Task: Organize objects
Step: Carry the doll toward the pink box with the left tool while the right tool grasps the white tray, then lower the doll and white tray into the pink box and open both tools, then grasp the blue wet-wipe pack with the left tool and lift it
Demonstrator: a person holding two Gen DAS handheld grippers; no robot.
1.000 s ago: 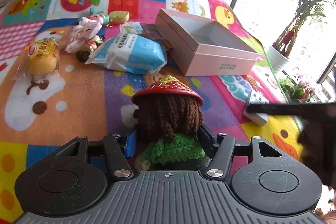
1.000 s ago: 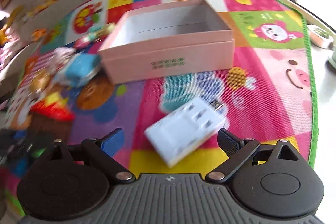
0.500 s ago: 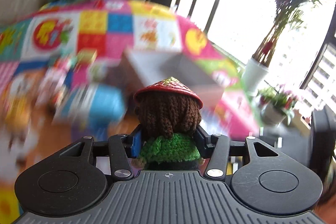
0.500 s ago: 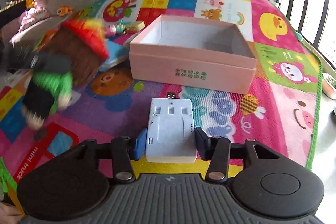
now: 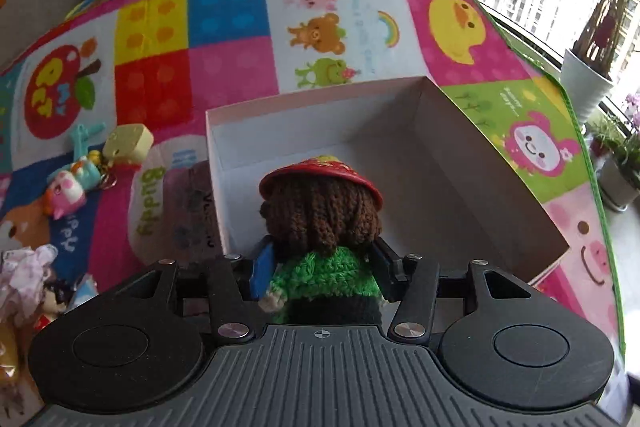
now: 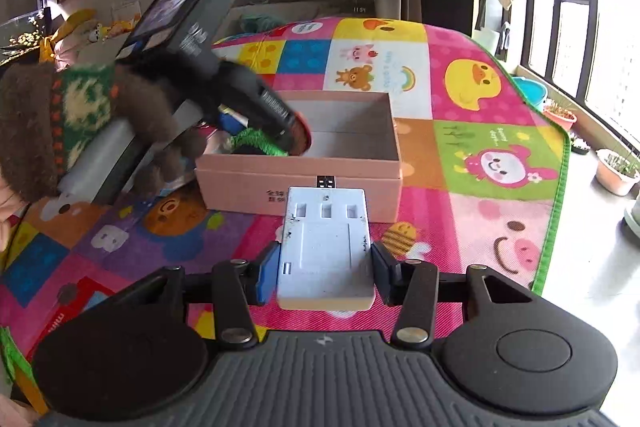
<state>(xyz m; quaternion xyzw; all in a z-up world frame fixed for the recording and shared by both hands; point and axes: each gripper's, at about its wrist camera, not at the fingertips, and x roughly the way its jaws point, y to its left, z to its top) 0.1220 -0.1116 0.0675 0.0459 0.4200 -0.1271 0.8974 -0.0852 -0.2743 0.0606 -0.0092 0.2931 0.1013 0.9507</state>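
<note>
A crocheted doll (image 5: 320, 223) with a red hat, brown hair and green top sits between the fingers of my left gripper (image 5: 322, 263), which is shut on it. The doll hangs over the near left corner of the open pink box (image 5: 480, 163), whose white inside shows nothing else. In the right wrist view the box (image 6: 300, 183) stands on the mat ahead, with the left gripper (image 6: 256, 99) and the doll (image 6: 256, 141) above its left side. My right gripper (image 6: 324, 267) is shut on a white charger (image 6: 326, 255), lifted just in front of the box.
A colourful play mat (image 5: 240, 27) covers the floor. Small toy keychains (image 5: 68, 183) and a yellow block (image 5: 128, 143) lie left of the box. Plant pots (image 5: 584, 87) stand beyond the mat's green edge (image 6: 556, 187) on the right. A person's brown sleeve (image 6: 60, 115) is at left.
My left gripper carried the doll from the mat to above the box. My right gripper shut on the white charger and lifted it off the mat.
</note>
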